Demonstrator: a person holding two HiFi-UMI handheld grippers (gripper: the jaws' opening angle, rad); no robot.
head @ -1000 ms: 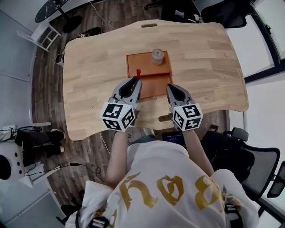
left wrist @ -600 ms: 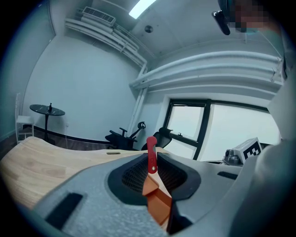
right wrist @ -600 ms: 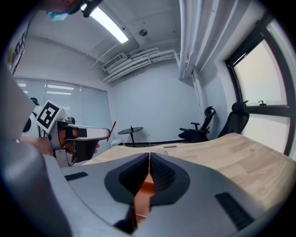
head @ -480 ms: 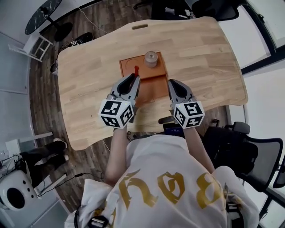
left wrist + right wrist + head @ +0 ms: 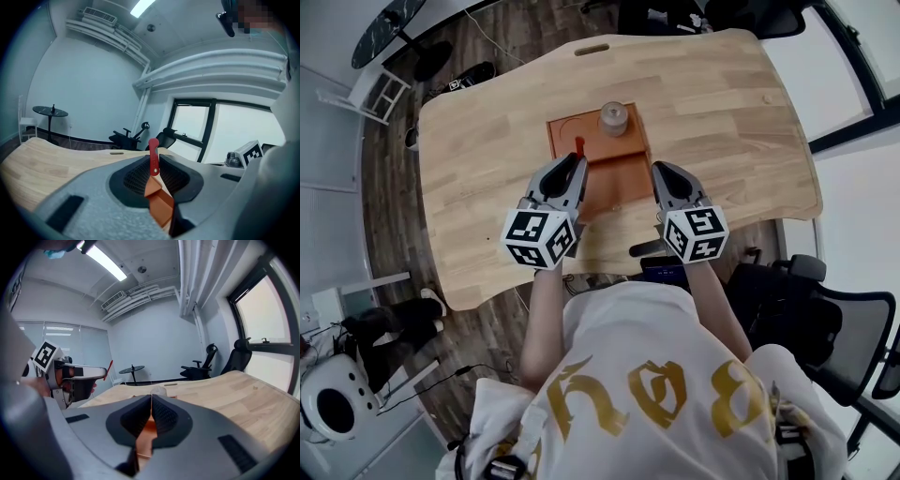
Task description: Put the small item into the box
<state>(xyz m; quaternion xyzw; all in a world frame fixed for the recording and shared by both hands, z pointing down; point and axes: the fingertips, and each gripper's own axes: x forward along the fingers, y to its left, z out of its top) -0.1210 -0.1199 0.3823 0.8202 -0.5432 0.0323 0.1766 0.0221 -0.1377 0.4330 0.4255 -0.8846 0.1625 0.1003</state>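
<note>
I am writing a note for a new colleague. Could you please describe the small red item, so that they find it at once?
Near the middle of the wooden table lies a flat orange box. Over its left part the left gripper is shut on the red item, a thin strip that sticks out beyond the jaws. It is the only bright red thing; the nearby jar is pale and round.

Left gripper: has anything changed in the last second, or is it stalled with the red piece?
Barely. The left gripper, shut on the red piece, has edged slightly forward over the orange box; most of the apparent shift is the head camera's. Nothing was grasped or released. The right gripper stays shut by the box's right edge, and the jar stays at its far end.
</note>
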